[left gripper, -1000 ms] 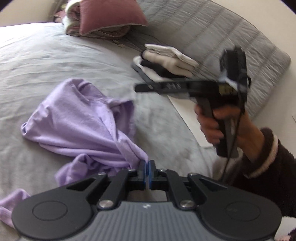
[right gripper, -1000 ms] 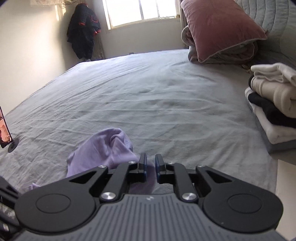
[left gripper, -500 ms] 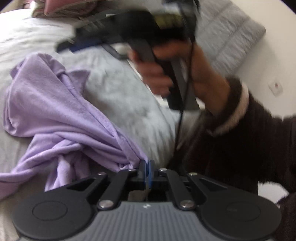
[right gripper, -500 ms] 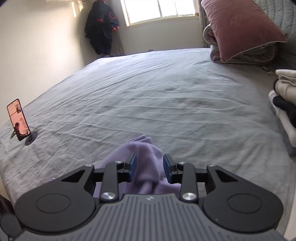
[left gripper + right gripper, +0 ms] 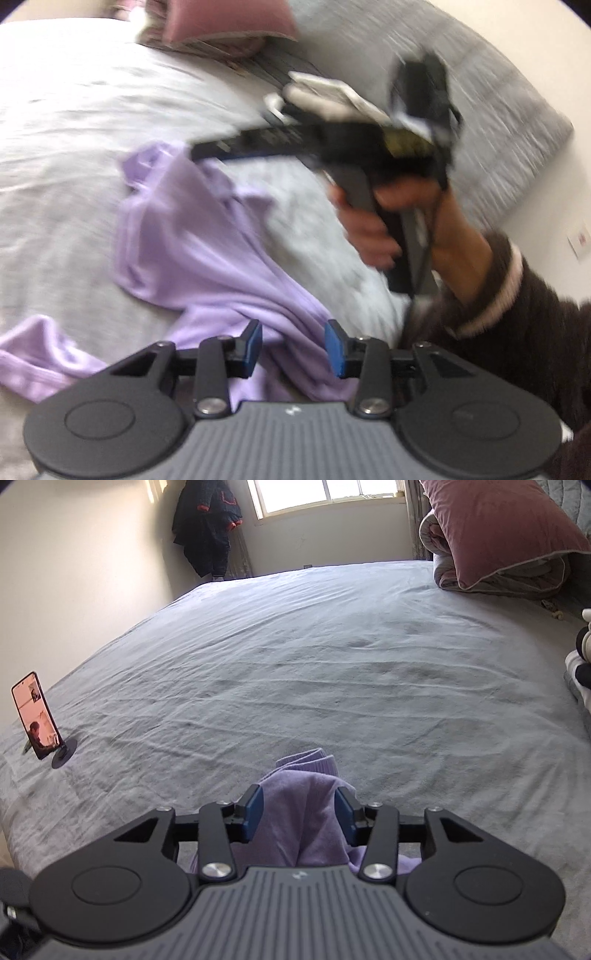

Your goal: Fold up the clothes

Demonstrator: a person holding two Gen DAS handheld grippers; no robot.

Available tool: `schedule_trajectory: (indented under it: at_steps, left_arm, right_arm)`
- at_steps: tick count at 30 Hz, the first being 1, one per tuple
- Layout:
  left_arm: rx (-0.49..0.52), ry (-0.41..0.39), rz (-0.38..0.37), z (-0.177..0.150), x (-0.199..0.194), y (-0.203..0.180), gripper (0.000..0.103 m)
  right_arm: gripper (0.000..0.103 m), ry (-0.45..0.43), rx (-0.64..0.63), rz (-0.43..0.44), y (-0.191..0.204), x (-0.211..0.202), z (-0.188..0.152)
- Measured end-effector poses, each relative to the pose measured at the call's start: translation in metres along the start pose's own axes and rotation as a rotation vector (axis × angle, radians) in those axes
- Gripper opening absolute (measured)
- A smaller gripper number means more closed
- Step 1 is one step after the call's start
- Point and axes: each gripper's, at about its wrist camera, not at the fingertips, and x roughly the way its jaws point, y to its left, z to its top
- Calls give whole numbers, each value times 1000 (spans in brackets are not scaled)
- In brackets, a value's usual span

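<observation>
The purple shirt [image 5: 207, 254] lies crumpled on the bed [image 5: 332, 657], its long axis running from 6 toward 12 o'clock away from the left gripper [image 5: 293, 345]. Both grippers' jaws are opening, with cloth between them but unpinched. The right gripper [image 5: 299, 814] straddles the far end, which bunches toward 12 o'clock; neither hand is nearer.

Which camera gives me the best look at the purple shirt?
The left wrist view, though blurred: it shows most of the purple shirt crumpled across the bed. The right wrist view shows only a bunched part of it between the opening right tongs, the rest hidden by the tool.
</observation>
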Motion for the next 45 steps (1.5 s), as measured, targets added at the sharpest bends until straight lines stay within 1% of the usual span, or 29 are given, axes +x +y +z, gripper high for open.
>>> schedule_trajectory:
  at_steps: [1,5,8,11,15,18,24,30,31,32,33,35,37,39,44,45]
  left_arm:
    - [-12,-22,23,3,-3,5,43]
    - [-76,-79,128,15,-9,26,44]
    - [-165,-96,176,23,-7,44,44]
    - [-216,-109,235,32,1,56,44]
    - [-282,-123,268,37,7,65,44]
    - [-295,-141,290,42,12,70,44]
    - [-349,-168,289,51,15,84,44]
    - [-377,-184,251,59,23,94,44]
    - [-381,-185,239,62,25,94,44]
    - [-384,-185,227,64,28,95,44]
    - [-382,-190,209,67,31,94,44]
    - [-375,-200,171,71,37,92,44]
    - [-376,-201,128,74,43,90,46]
    - [-375,-190,110,74,49,88,48]
    - [-326,-178,160,71,59,79,47]
    - [-319,-178,171,71,60,78,42]
  right_arm:
    - [47,1,8,5,0,1,1]
    - [47,4,22,12,1,7,3]
    - [47,7,29,16,2,11,5]
    - [47,13,25,10,4,13,4]
    - [47,18,30,6,2,15,4]
    - [47,21,47,13,-1,16,4]
    - [47,40,81,41,-4,20,3]
    - [46,82,84,90,-4,20,-4]
    - [40,89,79,96,-4,20,-5]
    - [31,97,73,103,-3,20,-7]
    - [27,105,71,111,-3,20,-8]
    - [14,119,70,120,-4,21,-12]
    - [12,130,77,128,-5,21,-15]
    - [11,142,84,139,-5,21,-18]
    - [8,172,110,178,-7,15,-23]
    - [8,179,111,180,-7,14,-24]
